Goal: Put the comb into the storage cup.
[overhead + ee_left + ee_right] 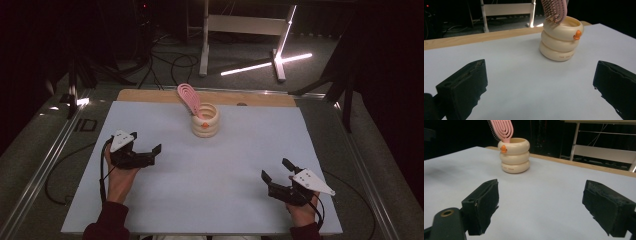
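A cream ringed cup (pixel 205 121) (pixel 560 42) (pixel 514 155) with a small orange knob stands near the far middle of the white board. A pink hairbrush (pixel 190 98) (pixel 554 10) (pixel 502 129) leans out of it, head up. My left gripper (pixel 148 147) (pixel 541 87) rests at the left of the board, open and holding nothing, well short of the cup. At the front right, my right gripper (pixel 278 169) (pixel 546 205) is also open and holds nothing.
The white board (pixel 235 165) lies on a wooden tabletop (pixel 150 95) whose edge shows at the back. Beyond it stand a white table frame (pixel 240 30) and cables on the floor. Metal rails (pixel 45 160) run along both sides.
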Motion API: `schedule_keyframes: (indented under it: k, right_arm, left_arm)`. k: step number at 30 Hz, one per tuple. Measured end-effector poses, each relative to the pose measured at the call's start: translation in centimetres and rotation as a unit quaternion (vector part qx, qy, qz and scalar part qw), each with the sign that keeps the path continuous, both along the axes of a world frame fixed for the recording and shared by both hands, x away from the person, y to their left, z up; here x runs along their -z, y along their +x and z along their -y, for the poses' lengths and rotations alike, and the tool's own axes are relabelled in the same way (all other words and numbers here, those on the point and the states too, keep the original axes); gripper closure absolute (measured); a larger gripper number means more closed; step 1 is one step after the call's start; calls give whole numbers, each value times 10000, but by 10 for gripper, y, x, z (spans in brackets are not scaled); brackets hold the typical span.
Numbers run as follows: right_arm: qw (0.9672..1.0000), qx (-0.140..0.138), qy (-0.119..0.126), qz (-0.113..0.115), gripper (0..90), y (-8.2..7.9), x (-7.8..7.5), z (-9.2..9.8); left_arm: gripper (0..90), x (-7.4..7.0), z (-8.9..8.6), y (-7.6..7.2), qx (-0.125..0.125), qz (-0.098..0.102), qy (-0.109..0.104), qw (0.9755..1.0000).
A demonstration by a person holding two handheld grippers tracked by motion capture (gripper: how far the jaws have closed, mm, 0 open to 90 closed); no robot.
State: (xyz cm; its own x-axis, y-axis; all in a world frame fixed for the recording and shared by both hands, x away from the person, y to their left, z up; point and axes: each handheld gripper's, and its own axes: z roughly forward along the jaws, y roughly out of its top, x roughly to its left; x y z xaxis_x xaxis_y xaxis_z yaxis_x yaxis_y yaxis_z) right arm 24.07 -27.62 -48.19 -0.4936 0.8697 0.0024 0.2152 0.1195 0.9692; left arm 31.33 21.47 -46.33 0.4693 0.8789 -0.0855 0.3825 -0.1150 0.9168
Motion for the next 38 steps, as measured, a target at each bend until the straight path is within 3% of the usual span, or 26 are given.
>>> schedule_keyframes:
  k: [3, 6, 20, 25, 31, 38]
  right_arm:
    - [10000, 9, -19, -16, 137, 1, 0, 1]
    - [10000, -25, -39, -55, 132, 3, 1, 2]
    - [9998, -52, -165, -103, 115, 12, -1, 2]
    - [9998, -47, -156, -130, 100, 15, -3, 1]
    - [9998, -24, -151, -125, 97, 15, -1, 2]
    - [9996, -25, -202, -197, 97, 15, 3, 3]
  left_arm:
    - [0, 1, -1, -3, -24, 14, 60, 10000]
    - [0, 9, -7, -19, -31, 12, 223, 9997]
    - [0, 21, -26, -52, -49, 186, 299, 9994]
    - [0, 23, -35, -59, -199, 272, 219, 9992]
    - [0, 20, -42, -65, -315, 434, 269, 9982]
    - [0, 21, -44, -65, -331, 414, 271, 9982]
